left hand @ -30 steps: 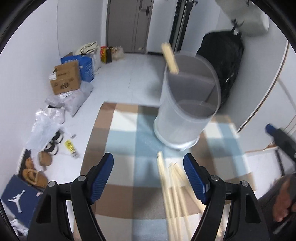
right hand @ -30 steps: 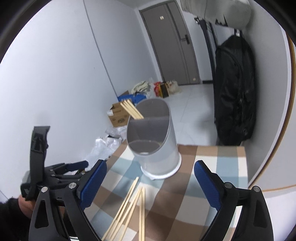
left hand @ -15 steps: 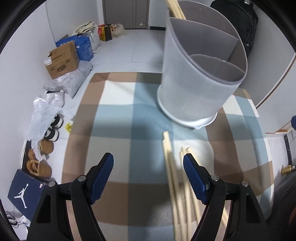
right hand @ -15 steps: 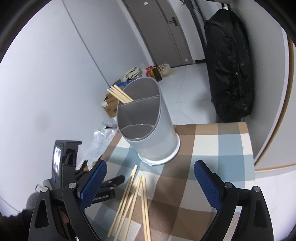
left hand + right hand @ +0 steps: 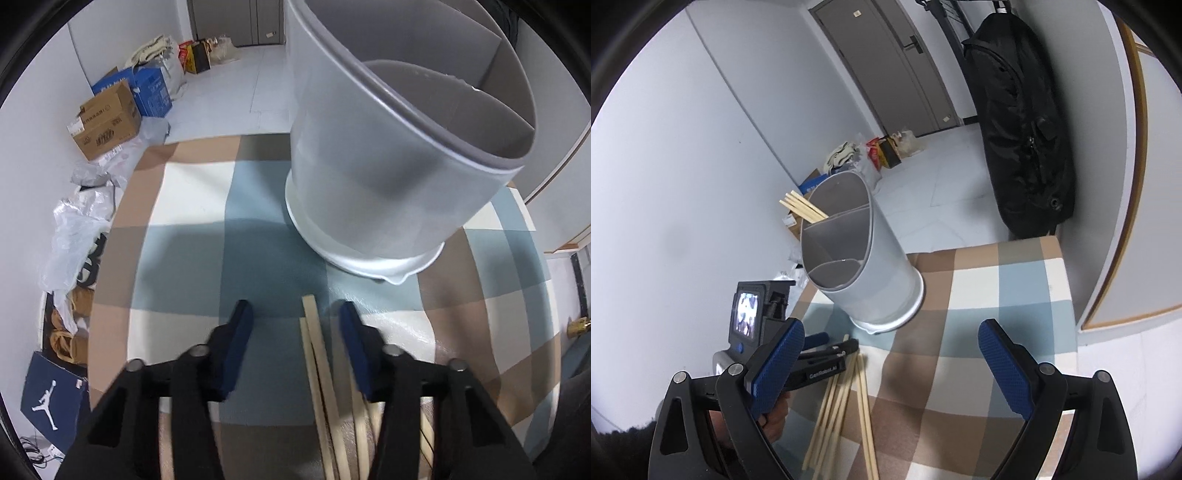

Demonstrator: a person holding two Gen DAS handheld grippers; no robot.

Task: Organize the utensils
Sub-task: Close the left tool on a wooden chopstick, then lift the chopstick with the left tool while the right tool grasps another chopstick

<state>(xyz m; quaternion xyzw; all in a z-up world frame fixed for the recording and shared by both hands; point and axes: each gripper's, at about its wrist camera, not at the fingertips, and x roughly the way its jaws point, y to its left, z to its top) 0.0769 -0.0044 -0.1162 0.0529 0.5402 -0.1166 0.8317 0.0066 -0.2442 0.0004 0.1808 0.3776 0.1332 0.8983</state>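
Chopsticks (image 5: 319, 354) lie loose on the checked cloth (image 5: 184, 258), in front of the grey utensil holder (image 5: 376, 177) and just short of its white base; in the right wrist view the same loose sticks (image 5: 842, 398) fan out on the cloth on the near side of the holder (image 5: 864, 266), apart from it. The left gripper (image 5: 291, 321) sits low over the cloth with its blue fingers (image 5: 240, 332) parted and the tips of two sticks lying between them; the fingers are not closed on the sticks, and whether either pad touches them cannot be told. From the right wrist view that left gripper (image 5: 834, 345) shows as black jaws reaching in beside the far ends of the loose sticks, nearer the holder than the rest of the pile. The right gripper (image 5: 890, 350) is held spread wide and empty above the cloth, on the near side of the holder. A second bunch of chopsticks (image 5: 803, 206) stands tilted in the far compartment of the holder, their ends poking above its rim; the nearest compartment shows only grey walls. A black bag (image 5: 1023, 140) hangs against the wall beyond the holder.
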